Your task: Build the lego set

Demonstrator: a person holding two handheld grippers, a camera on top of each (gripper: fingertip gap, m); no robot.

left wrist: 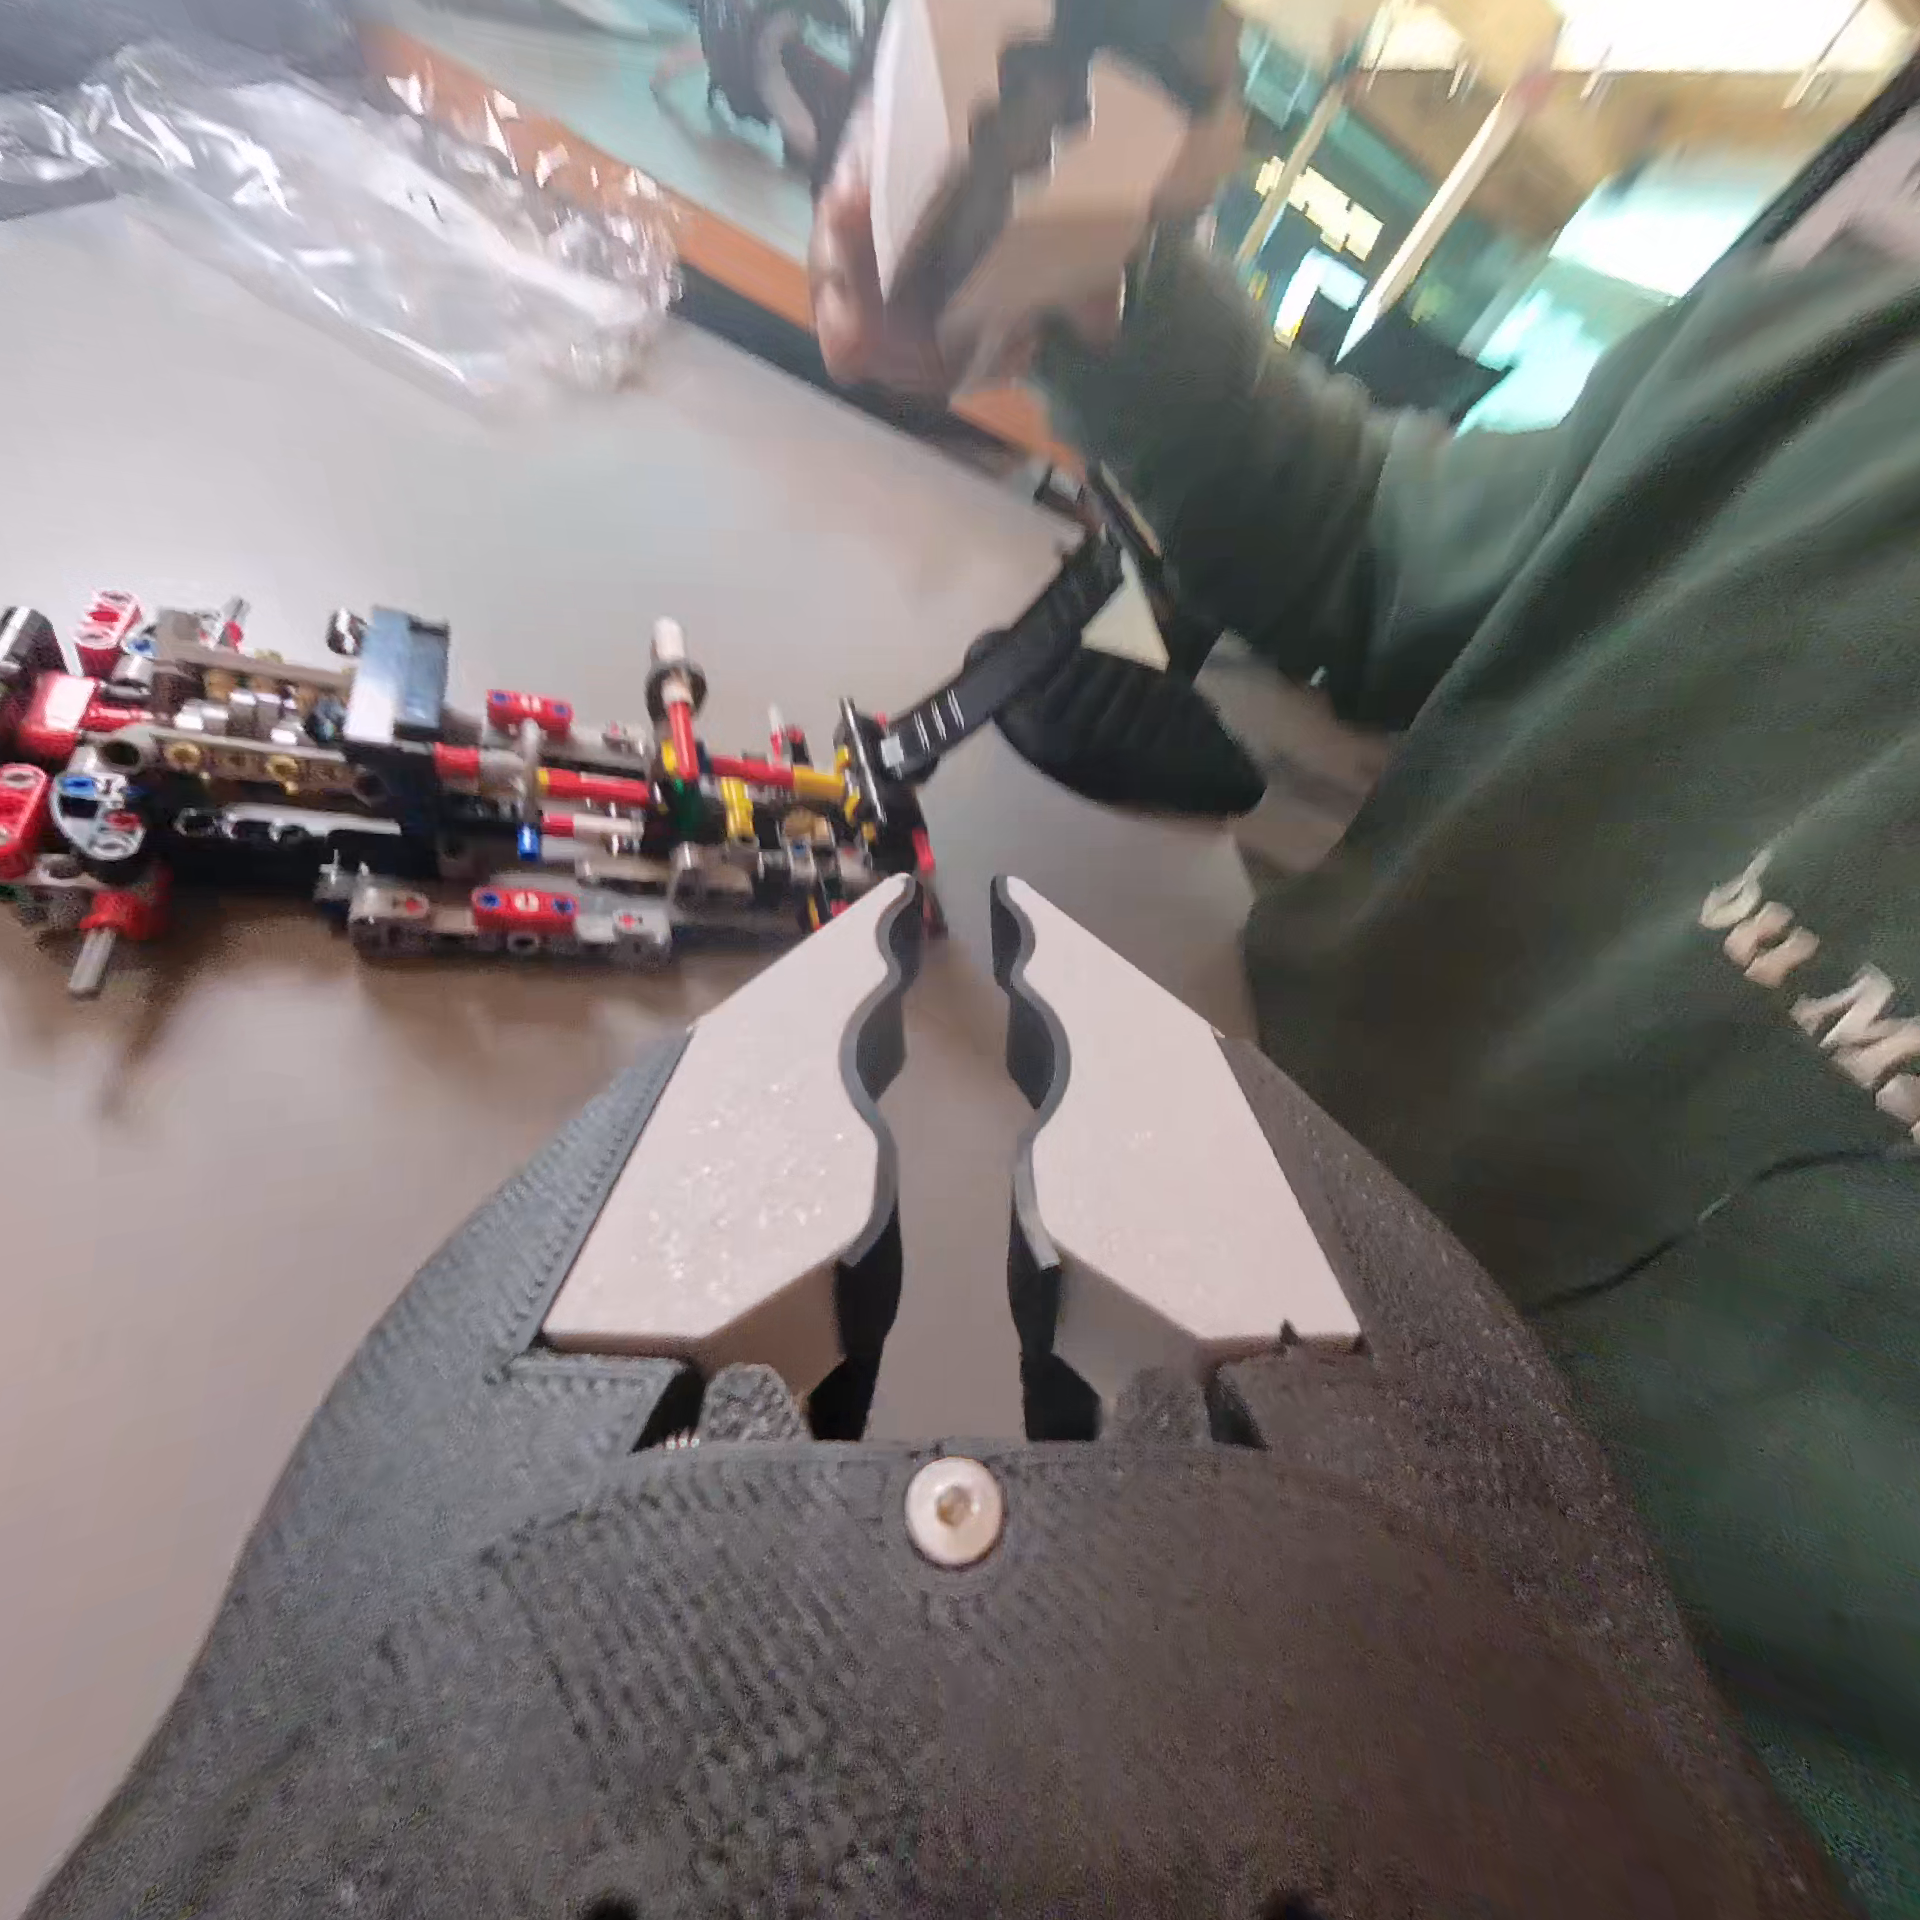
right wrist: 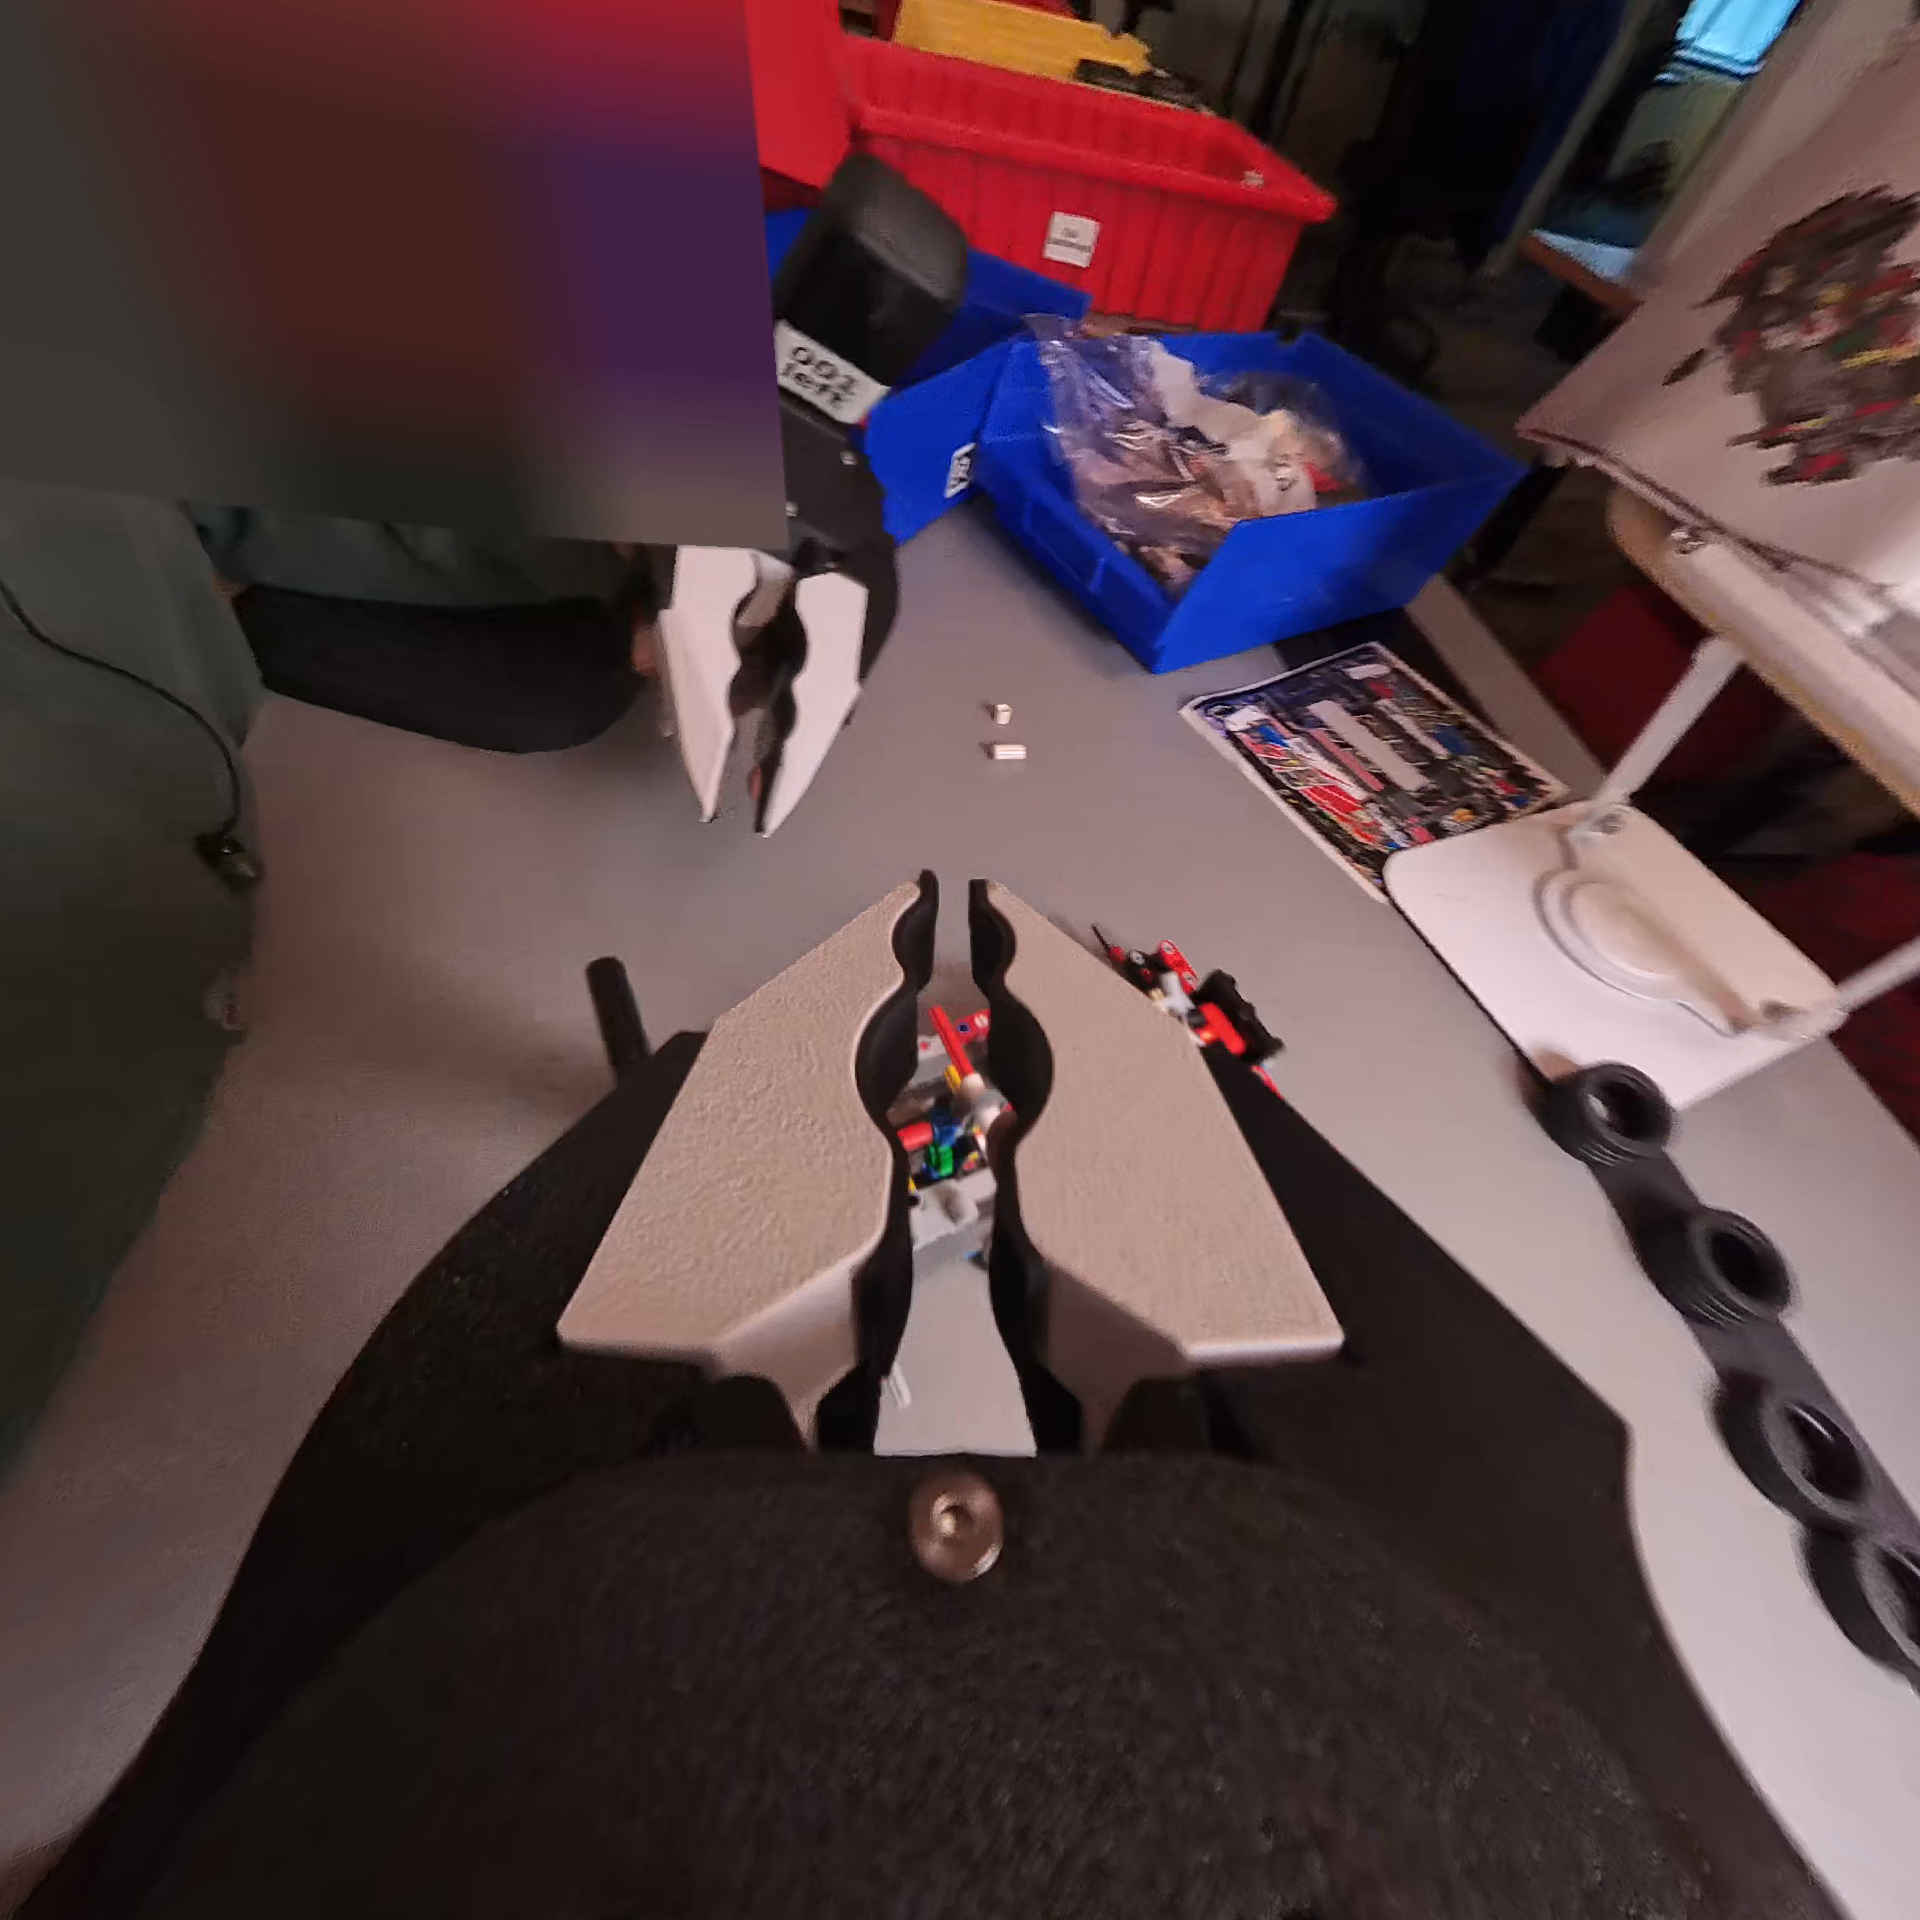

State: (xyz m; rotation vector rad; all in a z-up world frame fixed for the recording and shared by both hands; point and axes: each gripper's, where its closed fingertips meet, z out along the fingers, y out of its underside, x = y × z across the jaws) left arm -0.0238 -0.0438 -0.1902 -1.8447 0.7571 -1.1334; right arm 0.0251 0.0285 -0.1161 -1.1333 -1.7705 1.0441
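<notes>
A long model of red, grey, black and yellow building pieces [left wrist: 416, 790] lies on the grey table [left wrist: 520, 468], just left of and beyond my left gripper [left wrist: 958, 888]. The left gripper is open, with bare table showing between its pads. It also shows in the right wrist view [right wrist: 740, 821], tips down above the table. My right gripper [right wrist: 952, 885] hovers over the same model [right wrist: 951, 1122], which shows through its jaws. Its tips stand a narrow slit apart with nothing between them. It appears blurred in the left wrist view [left wrist: 987, 208], held by a hand.
Two small light pieces [right wrist: 1003, 727] lie beyond the grippers. A blue bin [right wrist: 1299, 582] with bagged parts and a red crate [right wrist: 1091, 208] stand at the back. A printed sheet [right wrist: 1371, 758], a white lamp base [right wrist: 1610, 935] and a row of black tyres [right wrist: 1714, 1268] sit at the right. A crumpled clear bag [left wrist: 364, 208] lies behind the model. There is about 12 cm between the tips of the two grippers.
</notes>
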